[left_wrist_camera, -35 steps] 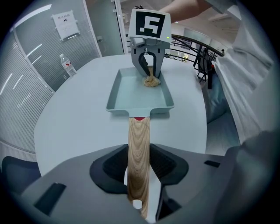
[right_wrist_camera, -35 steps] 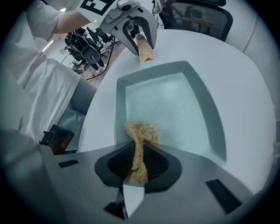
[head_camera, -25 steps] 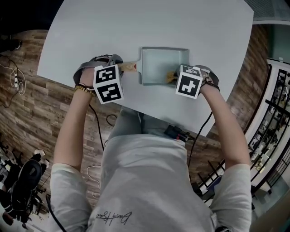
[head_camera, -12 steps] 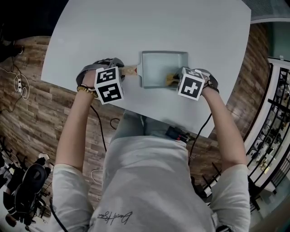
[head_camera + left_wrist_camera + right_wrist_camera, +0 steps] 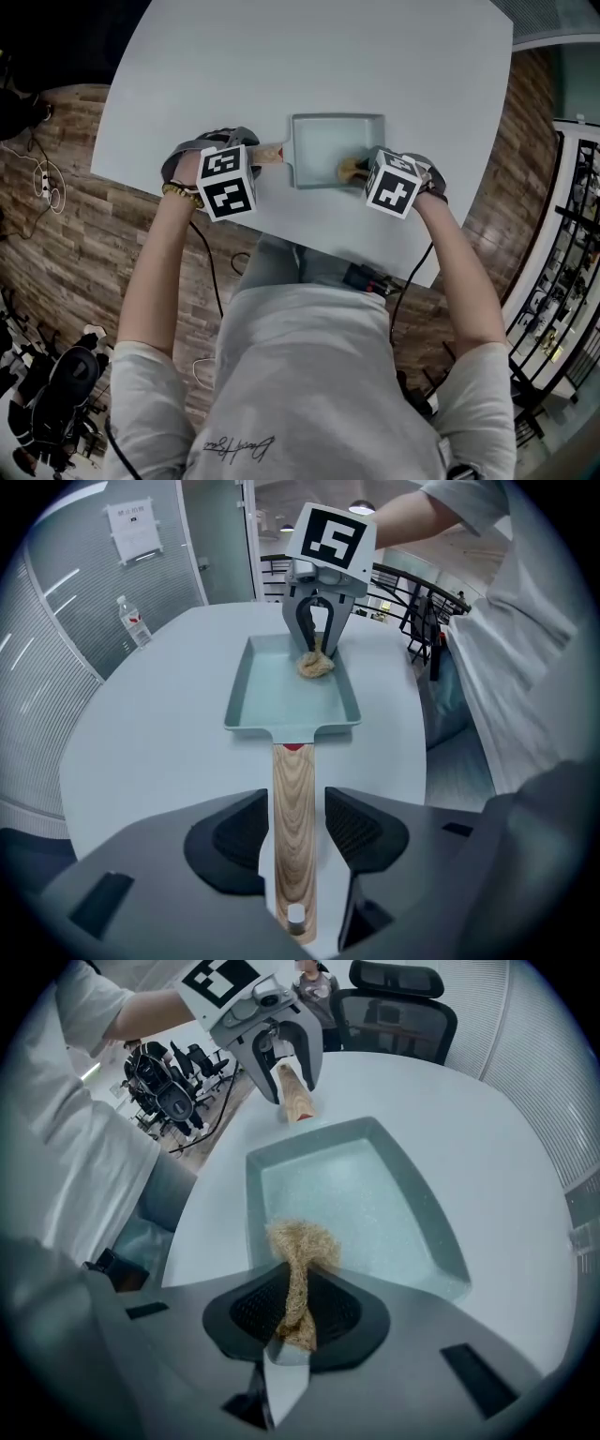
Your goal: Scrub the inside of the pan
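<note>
A pale teal rectangular pan (image 5: 323, 141) lies on the white table, its wooden handle (image 5: 269, 153) pointing left. My left gripper (image 5: 293, 832) straddles that handle (image 5: 293, 799). Its jaws are opening, and a thin gap shows between each pad and the wood. My right gripper (image 5: 295, 1312) is shut on a tan fibrous scrubber (image 5: 298, 1246). The scrubber's tuft rests on the pan floor (image 5: 356, 1194) by the near right wall. In the left gripper view the scrubber (image 5: 315, 665) sits at the pan's far end, under the right gripper (image 5: 317, 639).
A water bottle (image 5: 131, 622) stands near the table's far edge. The table's front edge (image 5: 309, 246) runs close below the pan. An office chair (image 5: 394, 1002) stands beyond the table, and wood floor with cables (image 5: 37, 169) lies to the left.
The whole scene has shifted slightly in the head view. Both grippers stay at the pan, left at the handle, right with the scrubber at the near right corner.
</note>
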The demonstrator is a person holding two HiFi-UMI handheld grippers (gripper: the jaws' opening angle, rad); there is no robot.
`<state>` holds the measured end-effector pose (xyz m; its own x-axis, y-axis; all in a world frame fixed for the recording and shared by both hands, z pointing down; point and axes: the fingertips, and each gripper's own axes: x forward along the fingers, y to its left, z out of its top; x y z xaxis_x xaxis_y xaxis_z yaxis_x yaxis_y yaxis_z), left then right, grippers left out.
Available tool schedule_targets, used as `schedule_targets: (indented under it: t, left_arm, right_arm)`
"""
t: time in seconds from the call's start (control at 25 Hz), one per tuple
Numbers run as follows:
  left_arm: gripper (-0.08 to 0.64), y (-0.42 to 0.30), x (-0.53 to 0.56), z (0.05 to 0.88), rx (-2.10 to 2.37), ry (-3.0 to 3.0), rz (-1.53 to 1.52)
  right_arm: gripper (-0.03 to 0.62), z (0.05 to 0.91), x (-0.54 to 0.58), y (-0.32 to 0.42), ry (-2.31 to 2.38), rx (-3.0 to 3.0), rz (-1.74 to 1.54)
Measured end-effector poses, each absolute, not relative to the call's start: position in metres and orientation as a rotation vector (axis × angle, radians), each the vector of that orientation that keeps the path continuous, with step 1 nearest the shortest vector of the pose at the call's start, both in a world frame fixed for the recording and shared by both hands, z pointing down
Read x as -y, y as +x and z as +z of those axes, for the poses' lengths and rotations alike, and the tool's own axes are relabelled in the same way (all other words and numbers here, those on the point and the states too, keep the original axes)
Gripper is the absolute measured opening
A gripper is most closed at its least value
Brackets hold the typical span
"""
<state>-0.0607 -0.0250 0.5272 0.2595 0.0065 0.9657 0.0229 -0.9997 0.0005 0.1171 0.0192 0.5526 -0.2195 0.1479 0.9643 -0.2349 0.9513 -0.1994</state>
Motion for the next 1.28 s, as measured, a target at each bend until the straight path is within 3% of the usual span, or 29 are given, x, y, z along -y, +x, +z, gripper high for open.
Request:
schedule_targets:
  t: [0.2, 0.72, 1.28]
  left_arm:
    - [0.196, -0.049, 0.018, 0.513, -0.017, -2.493, -1.863]
    - [0.024, -0.046, 0.012, 0.472, -0.385, -2.742, -1.630]
    - [0.012, -0.022, 0.001, 0.391, -1.007, -3.085, -1.034]
  right_arm:
    - [0.069, 0.542, -0.018, 0.126, 0.160, 1.810, 0.377]
    - [0.071, 0.490, -0.014, 0.113, 0.436, 1.999, 0.465]
    - [0.071, 0.430, -0.030, 0.098, 0.669, 2.142, 0.511]
